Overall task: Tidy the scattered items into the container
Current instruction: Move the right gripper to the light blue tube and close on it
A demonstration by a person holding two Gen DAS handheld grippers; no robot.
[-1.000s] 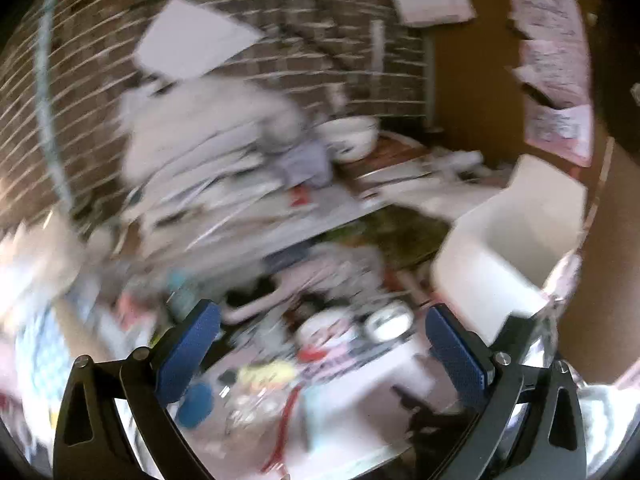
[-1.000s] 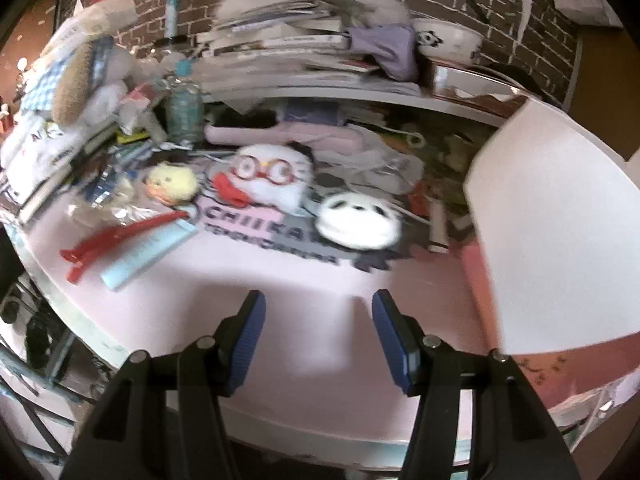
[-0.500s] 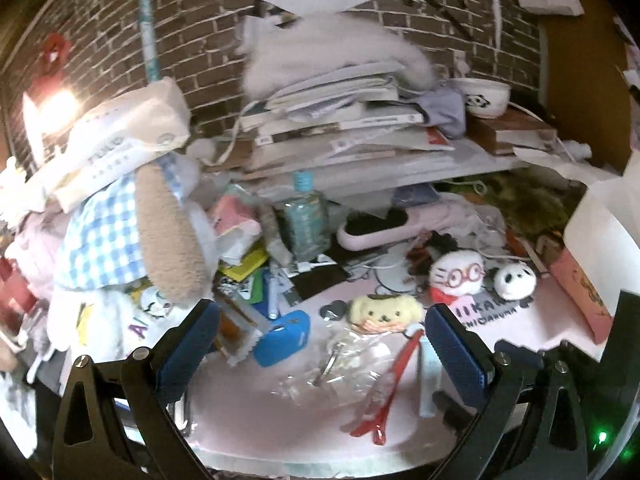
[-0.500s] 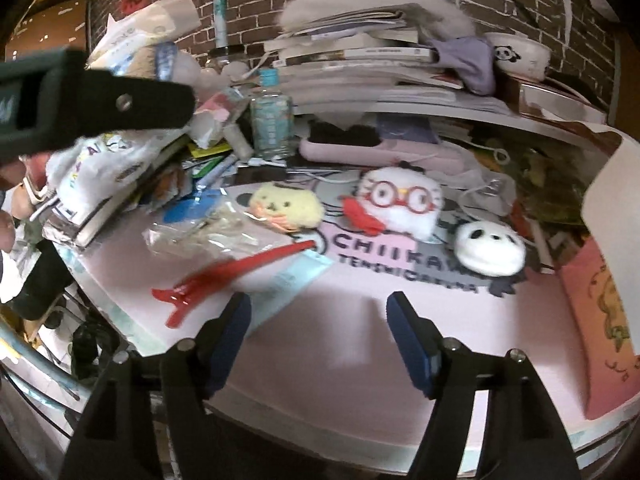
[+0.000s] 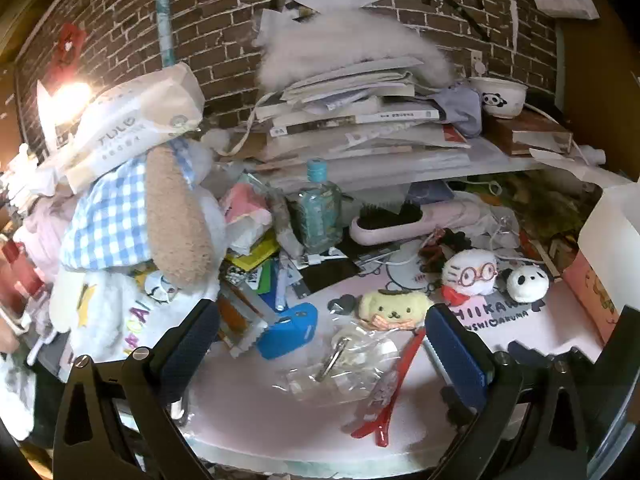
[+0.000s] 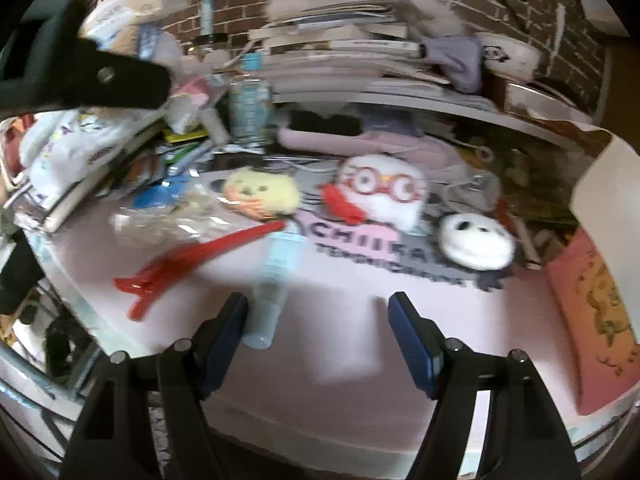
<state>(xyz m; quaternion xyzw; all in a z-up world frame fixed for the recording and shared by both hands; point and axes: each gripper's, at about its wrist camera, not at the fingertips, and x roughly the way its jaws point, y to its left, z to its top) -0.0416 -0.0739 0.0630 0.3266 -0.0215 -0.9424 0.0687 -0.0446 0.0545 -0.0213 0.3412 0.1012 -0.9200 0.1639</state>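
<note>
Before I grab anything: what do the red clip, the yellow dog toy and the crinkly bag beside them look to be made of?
Red clip: looks like hard, glossy translucent plastic; light glints along its long prongs.
Yellow dog toy: soft plush, matte and fuzzy at its outline.
Crinkly bag: thin clear plastic film with creases and highlights; a metal-looking ring shows through it, though what it is I cannot tell.

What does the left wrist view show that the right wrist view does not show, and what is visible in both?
Only the left wrist view shows the open left gripper from behind and the bright lamp.

Only the right wrist view shows the open right gripper from behind and the light blue tube in full.

Both show the yellow plush, the glasses plush, the panda plush, the red hair clip, the pink mat and the white container.
</note>
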